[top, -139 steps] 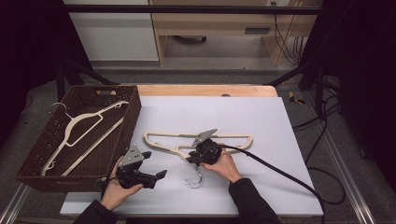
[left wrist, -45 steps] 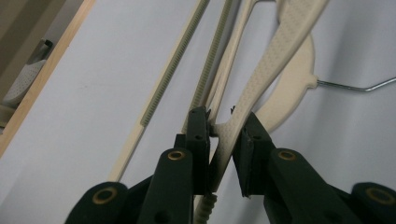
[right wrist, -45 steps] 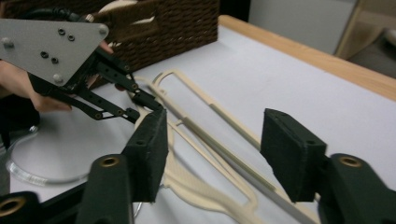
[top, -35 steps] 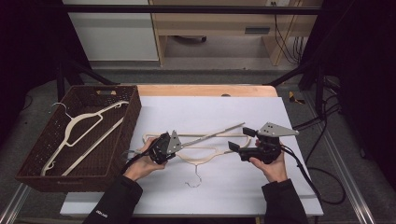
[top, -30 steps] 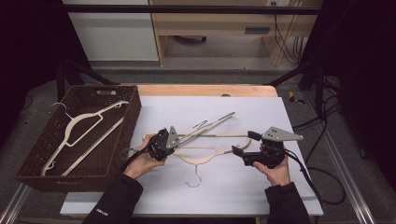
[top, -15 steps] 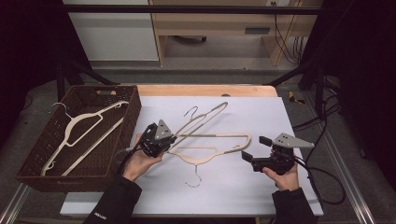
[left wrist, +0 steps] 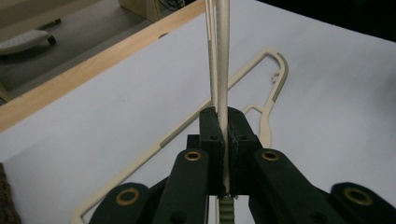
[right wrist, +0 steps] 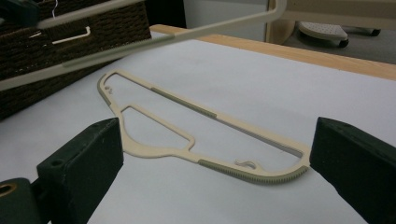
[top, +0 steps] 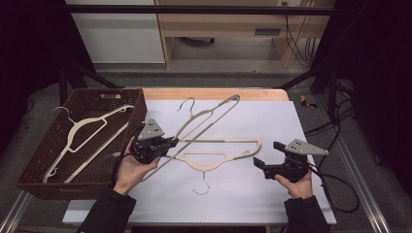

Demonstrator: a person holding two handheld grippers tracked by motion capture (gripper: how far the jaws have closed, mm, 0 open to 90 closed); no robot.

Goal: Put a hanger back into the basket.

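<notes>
My left gripper (top: 169, 142) is shut on the bar of a beige hanger (top: 209, 114) and holds it off the table, slanting up toward the back right. In the left gripper view the jaws (left wrist: 223, 116) pinch that hanger (left wrist: 219, 56) edge-on. A second beige hanger (top: 221, 156) lies flat on the white table (top: 291, 121), also seen as the flat hanger (right wrist: 205, 112) ahead of my right gripper (right wrist: 219, 154). My right gripper (top: 267, 155) sits just right of the flat hanger's end. Its jaws have just been opening and hold nothing.
A brown woven basket (top: 34, 160) stands at the left with two beige hangers (top: 82, 131) inside. The table's wooden back edge (top: 214, 93) runs behind the raised hanger. Black cables trail off the right side.
My left gripper has lifted its hanger higher, and the far end has swung up toward the back. My right gripper has drawn back to the right and its jaws stand wider.
</notes>
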